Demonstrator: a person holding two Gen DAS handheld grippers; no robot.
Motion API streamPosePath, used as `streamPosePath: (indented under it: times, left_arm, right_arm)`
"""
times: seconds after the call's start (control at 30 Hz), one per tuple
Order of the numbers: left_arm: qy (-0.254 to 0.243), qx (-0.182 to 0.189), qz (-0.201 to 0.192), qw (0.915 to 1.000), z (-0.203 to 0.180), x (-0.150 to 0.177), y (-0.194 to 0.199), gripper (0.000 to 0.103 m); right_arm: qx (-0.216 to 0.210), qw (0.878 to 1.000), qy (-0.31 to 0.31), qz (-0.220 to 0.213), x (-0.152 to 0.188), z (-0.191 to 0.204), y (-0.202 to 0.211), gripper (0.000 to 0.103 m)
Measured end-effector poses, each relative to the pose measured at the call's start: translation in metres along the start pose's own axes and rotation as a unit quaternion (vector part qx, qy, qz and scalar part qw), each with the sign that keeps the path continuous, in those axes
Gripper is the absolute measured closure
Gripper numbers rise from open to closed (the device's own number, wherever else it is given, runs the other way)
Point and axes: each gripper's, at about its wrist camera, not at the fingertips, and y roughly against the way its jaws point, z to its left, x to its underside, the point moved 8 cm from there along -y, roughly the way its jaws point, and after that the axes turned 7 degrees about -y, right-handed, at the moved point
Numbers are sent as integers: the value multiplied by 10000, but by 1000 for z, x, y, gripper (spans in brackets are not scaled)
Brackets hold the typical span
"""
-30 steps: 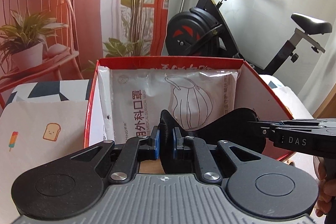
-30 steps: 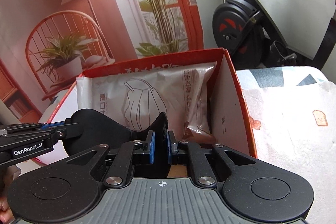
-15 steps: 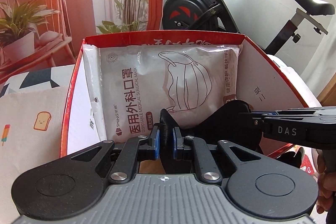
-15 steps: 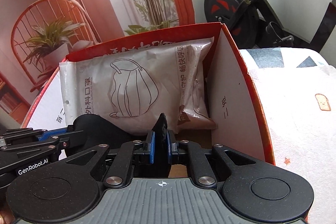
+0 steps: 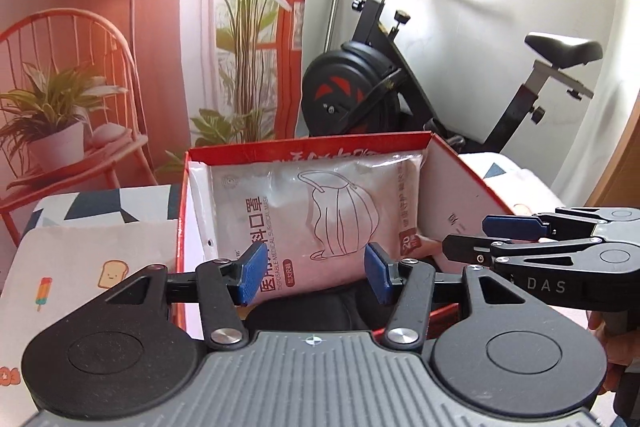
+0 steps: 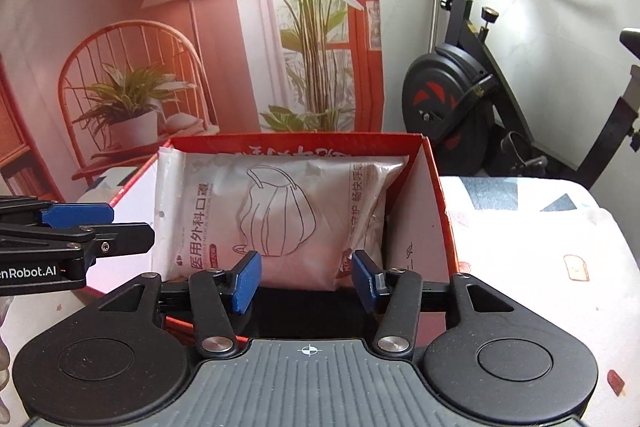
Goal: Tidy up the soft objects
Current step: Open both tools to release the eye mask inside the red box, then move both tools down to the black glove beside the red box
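Your left gripper has its jaws opening, blue pads apart, nothing pinched; same for your right gripper. Both sit over the near edge of the red cardboard box with white inner walls. The black soft item lies on the box floor below the pads, in front of the white plastic mask packet leaning on the far wall.

One box, one mask pack, two tools
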Motion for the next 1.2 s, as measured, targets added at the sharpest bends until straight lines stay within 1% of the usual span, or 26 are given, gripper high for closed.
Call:
streamPosePath:
  times: [0.07,0.17,0.33,0.43,0.6,0.83,0.93,1.1,1.2]
  left_arm:
    - [27,30,-99,9999,-3,3,14,47]
    - [74,48,-191,9998,-7,11,31,47]
    - [160,16,-315,9994,-13,34,53,47]
    - [221,34,-319,9992,-18,51,60,47]
    - [293,123,-81,9995,-25,69,51,48]
    - [475,350,9,9983,-29,79,38,48]
    - [425,457,34,9980,-35,84,31,48]
    - [377,526,173,9978,-43,92,17,48]
    - [343,522,209,9978,-44,95,10,48]
  right_arm:
    - [-166,9997,11,-178,3,2,16,53]
    - [-260,9990,61,-371,11,3,37,53]
    - [-294,9974,184,-625,35,3,67,53]
    - [-272,9970,278,-665,53,1,78,53]
    - [-142,9978,380,-519,77,-4,80,53]
    - [25,9989,188,-422,90,-22,72,53]
    - [23,9992,43,-391,94,-31,67,52]
    - [0,9987,-232,-444,95,-44,58,37]
    - [-69,9978,-433,-496,94,-51,52,35]
